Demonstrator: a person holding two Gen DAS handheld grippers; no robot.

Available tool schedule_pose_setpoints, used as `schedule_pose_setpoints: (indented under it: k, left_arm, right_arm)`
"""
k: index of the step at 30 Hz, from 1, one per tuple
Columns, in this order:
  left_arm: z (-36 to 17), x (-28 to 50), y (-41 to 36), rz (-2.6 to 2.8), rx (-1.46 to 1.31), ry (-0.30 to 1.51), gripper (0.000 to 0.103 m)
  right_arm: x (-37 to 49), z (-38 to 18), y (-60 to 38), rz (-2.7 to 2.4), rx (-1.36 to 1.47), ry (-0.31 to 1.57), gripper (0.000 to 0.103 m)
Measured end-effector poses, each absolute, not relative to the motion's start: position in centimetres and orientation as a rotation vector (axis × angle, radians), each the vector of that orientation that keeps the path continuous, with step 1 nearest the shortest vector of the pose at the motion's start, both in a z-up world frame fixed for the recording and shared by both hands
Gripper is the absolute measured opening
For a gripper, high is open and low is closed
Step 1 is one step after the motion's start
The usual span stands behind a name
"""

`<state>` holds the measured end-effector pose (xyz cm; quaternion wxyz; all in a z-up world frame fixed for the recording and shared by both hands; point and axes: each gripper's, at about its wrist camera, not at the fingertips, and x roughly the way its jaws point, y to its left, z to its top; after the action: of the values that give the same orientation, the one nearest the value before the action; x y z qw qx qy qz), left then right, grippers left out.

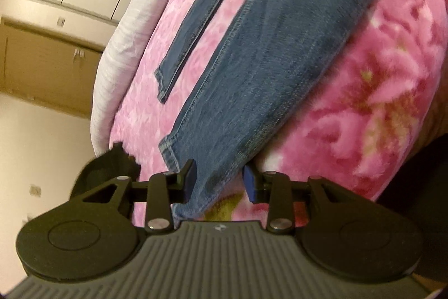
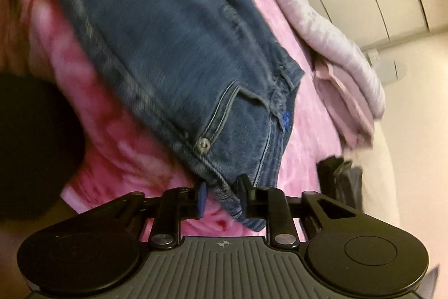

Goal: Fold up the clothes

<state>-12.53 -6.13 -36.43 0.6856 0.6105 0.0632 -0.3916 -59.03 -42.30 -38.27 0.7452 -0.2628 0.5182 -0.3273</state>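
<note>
A pair of blue jeans (image 1: pixel 280 46) lies on a pink flowered blanket (image 1: pixel 378 102). In the left wrist view one leg runs down to my left gripper (image 1: pixel 219 181), whose jaws stand around the leg's hem end with denim between them; a gap shows beside the right pad. The other leg (image 1: pixel 196 18) lies apart, further left. In the right wrist view my right gripper (image 2: pixel 222 199) is shut on the jeans' waistband corner (image 2: pixel 226 192), just below a metal rivet (image 2: pixel 203 145) and the pocket.
A folded grey and pink pile of clothes (image 2: pixel 344 69) sits at the blanket's far edge. A white sheet (image 1: pixel 126 32) borders the blanket. A black object (image 2: pixel 338 181) lies near the right gripper. Cabinets and a pale floor lie beyond the bed.
</note>
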Motion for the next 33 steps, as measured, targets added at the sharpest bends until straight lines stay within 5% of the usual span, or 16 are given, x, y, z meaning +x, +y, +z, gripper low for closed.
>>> schedule_pose_setpoints:
  k: [8,18,33]
  left_arm:
    - [-31.3,-13.1,-5.1,-0.87,1.022,0.334,0.047]
    - [-28.1,-13.8,-4.2,-0.773,0.57,0.565,0.071]
    - [-29.7,-16.6,-6.3,-0.801,0.65,0.612,0.077]
  right_arm:
    - [-58.1,-30.7,-40.8,-0.792,0.05,0.785,0.054]
    - [-54.4,-27.1,-38.2,-0.708,0.274,0.706,0.055]
    - [-54.9,-28.8,-37.7,-0.764,0.369,0.734,0.055]
